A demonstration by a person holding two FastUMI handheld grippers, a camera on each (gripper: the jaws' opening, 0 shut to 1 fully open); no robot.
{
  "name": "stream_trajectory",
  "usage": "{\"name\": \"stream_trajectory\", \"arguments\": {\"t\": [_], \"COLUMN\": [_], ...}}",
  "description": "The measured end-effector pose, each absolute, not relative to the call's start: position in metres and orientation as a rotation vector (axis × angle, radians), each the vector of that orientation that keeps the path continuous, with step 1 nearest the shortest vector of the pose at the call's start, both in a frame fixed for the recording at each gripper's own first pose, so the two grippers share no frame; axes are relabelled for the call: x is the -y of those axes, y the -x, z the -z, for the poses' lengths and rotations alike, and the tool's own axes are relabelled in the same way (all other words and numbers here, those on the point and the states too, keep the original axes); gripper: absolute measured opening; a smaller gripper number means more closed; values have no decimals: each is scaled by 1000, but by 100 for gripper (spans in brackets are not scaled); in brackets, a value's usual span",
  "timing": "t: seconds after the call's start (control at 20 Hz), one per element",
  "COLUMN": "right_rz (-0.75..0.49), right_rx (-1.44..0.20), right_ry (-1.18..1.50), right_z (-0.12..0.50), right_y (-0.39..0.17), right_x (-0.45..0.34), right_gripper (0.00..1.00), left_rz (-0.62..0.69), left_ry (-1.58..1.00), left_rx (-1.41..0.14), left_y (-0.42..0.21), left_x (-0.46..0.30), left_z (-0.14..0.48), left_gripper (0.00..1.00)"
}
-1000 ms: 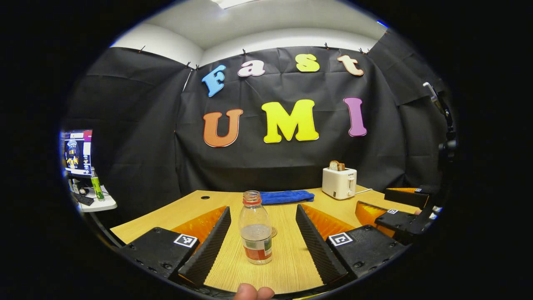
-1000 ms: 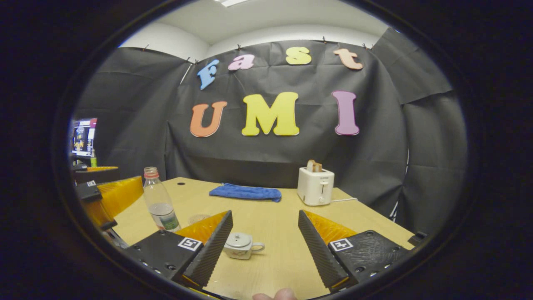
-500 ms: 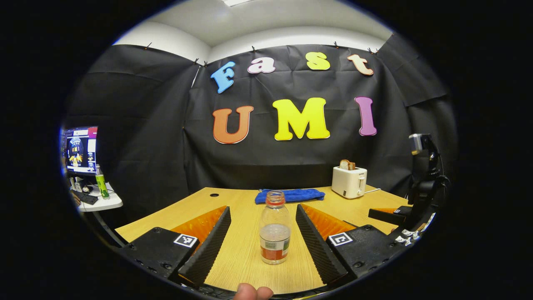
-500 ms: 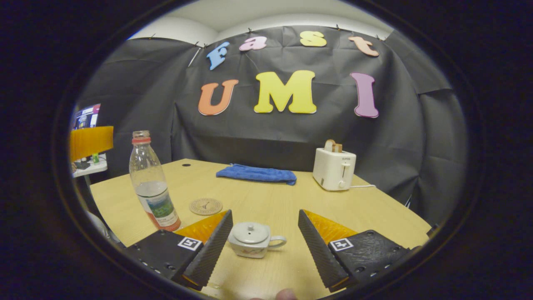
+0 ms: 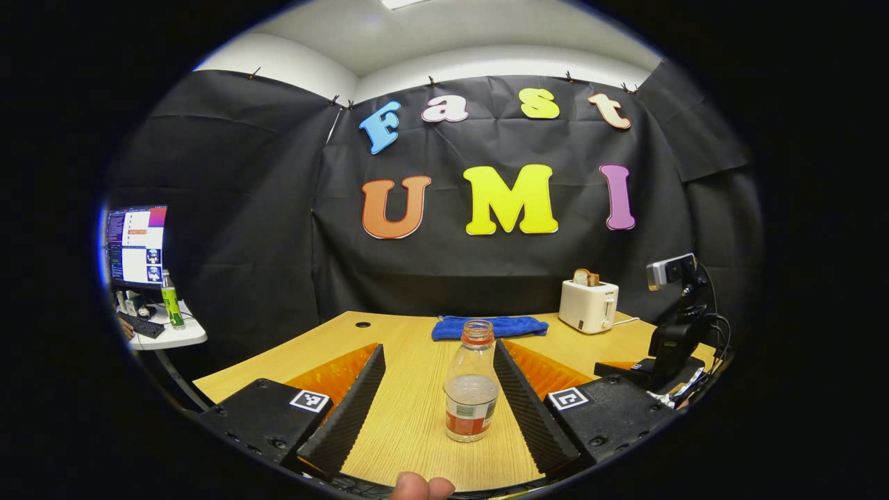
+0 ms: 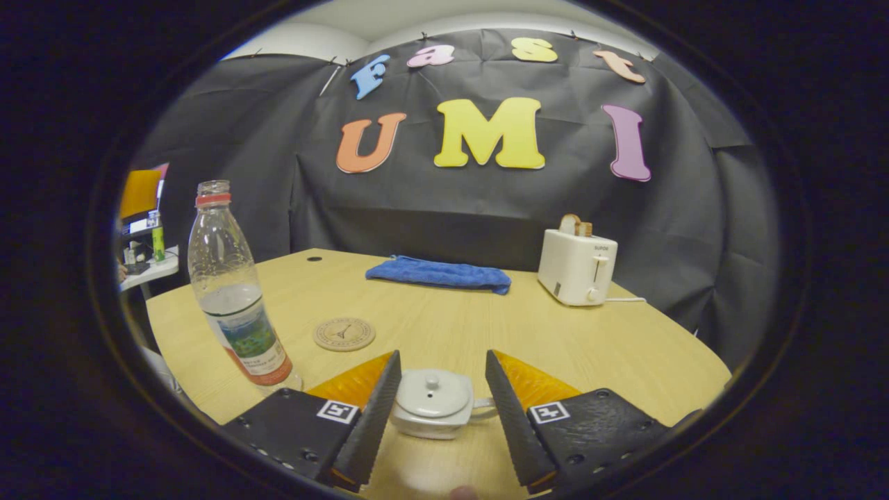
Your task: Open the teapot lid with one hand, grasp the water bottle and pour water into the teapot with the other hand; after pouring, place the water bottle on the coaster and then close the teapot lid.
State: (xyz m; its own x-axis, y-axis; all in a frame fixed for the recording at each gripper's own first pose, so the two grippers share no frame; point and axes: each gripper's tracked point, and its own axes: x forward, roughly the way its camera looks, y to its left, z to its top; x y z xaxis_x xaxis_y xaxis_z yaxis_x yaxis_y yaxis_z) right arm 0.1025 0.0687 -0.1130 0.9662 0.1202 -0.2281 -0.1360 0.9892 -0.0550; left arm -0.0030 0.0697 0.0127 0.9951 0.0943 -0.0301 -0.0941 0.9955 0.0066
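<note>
A clear water bottle point(image 5: 471, 389) with a red neck ring and a little water stands on the wooden table point(image 5: 410, 423). It stands between the fingers of my open left gripper point(image 5: 439, 346), close to the right one, and neither finger touches it. In the right gripper view, a small white teapot point(image 6: 434, 410) with its lid point(image 6: 432, 392) on sits low between the fingers of my open right gripper point(image 6: 442, 355). Neither finger presses on it. The bottle point(image 6: 233, 292) rises at the left there. A round coaster point(image 6: 344, 333) lies just behind the teapot.
A blue towel point(image 6: 439, 274) lies at the back of the table, with a white toaster point(image 6: 576, 267) holding toast at the back right. A side desk with a monitor point(image 5: 135, 246) stands off to the left. The other gripper's body point(image 5: 670, 347) shows at the right edge.
My right gripper has dropped and moved forward to the teapot, its fingers narrowing around it. My left gripper has shifted, so the bottle now stands near its right finger.
</note>
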Motion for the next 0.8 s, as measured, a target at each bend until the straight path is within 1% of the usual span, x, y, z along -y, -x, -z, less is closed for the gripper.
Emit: {"name": "stream_trajectory", "arguments": {"t": [0.05, 0.1, 0.15, 0.2, 0.25, 0.3, 0.35, 0.5, 0.55, 0.8], "right_rz": [-137, -149, -156, -155, -144, -138, -140, -148, -155, -179], "right_rx": [-229, -236, -236, -237, -238, -238, -244, -246, -248, -231], "right_ry": [73, 69, 60, 57, 65, 65, 60, 49, 50, 57], "right_z": [114, 115, 114, 114, 114, 113, 114, 116, 115, 111], "right_y": [-104, -104, -105, -105, -108, -108, -108, -105, -110, -108], "right_x": [-71, -74, -77, -77, -76, -74, -74, -73, -74, -76], "right_gripper": [71, 62, 56, 38, 34, 17, 13, 12, 0, 0], "left_rz": [-93, -92, -93, -94, -96, -96, -94, -88, -85, -77], "left_ry": [-3, -2, -1, -1, -1, -1, -2, -3, -4, -7], "left_rx": [-32, -35, -36, -38, -39, -40, -40, -43, -47, -57], "left_y": [3, 2, 3, 3, 2, 2, 2, 2, 3, 1], "left_x": [-71, -71, -72, -72, -73, -72, -72, -71, -71, -69], "left_z": [-11, -10, -11, -11, -10, -10, -10, -9, -9, -5], "left_gripper": [98, 98, 98, 98, 98, 98, 98, 98, 98, 98]}}
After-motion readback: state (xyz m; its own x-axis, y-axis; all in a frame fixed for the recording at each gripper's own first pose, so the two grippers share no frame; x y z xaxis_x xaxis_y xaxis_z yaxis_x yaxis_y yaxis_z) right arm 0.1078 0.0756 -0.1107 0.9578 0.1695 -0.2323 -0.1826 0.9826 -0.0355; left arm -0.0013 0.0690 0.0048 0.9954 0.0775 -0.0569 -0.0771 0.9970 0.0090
